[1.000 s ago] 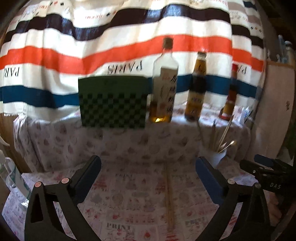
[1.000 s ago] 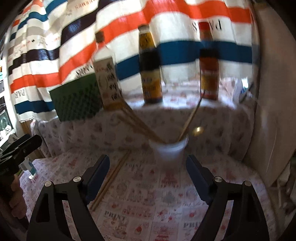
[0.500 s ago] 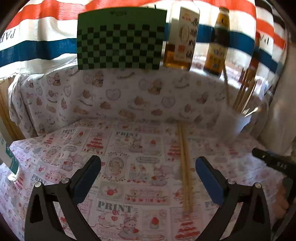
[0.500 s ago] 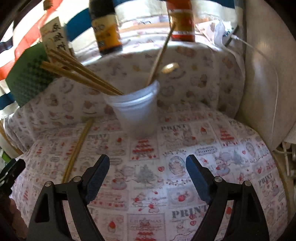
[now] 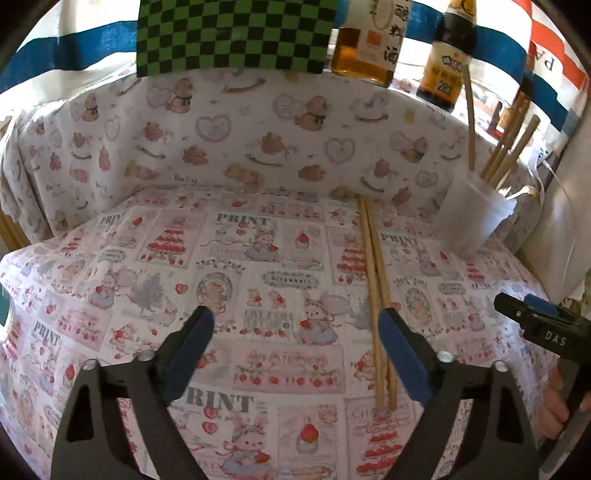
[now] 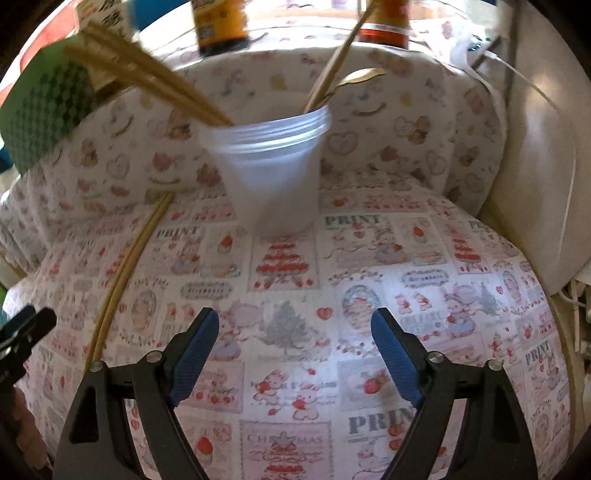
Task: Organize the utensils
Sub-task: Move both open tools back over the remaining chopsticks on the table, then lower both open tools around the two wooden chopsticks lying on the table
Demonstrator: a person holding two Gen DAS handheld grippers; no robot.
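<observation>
- Where the printed cloth (image 5: 258,258) covers the bench, it runs flat under both grippers and climbs a raised ledge behind, on which a green checked board (image 5: 232,35) and sauce bottles (image 5: 445,62) stand before a striped hanging (image 5: 546,62).
- The left gripper (image 5: 295,328) has its fingers released; they have just been narrowing, and nothing is between them.
- A pair of chopsticks (image 5: 373,280) lies on the cloth, passing just inside the right-hand finger (image 5: 400,354); I cannot tell if they touch.
- The right gripper (image 6: 295,332) is spread wide and empty above the cloth.
- A plastic cup (image 6: 273,170) stands ahead of its fingers, upright, holding more chopsticks (image 6: 147,81) and a spoon (image 6: 360,75).
- A pale panel (image 6: 535,155) closes the right side.
</observation>
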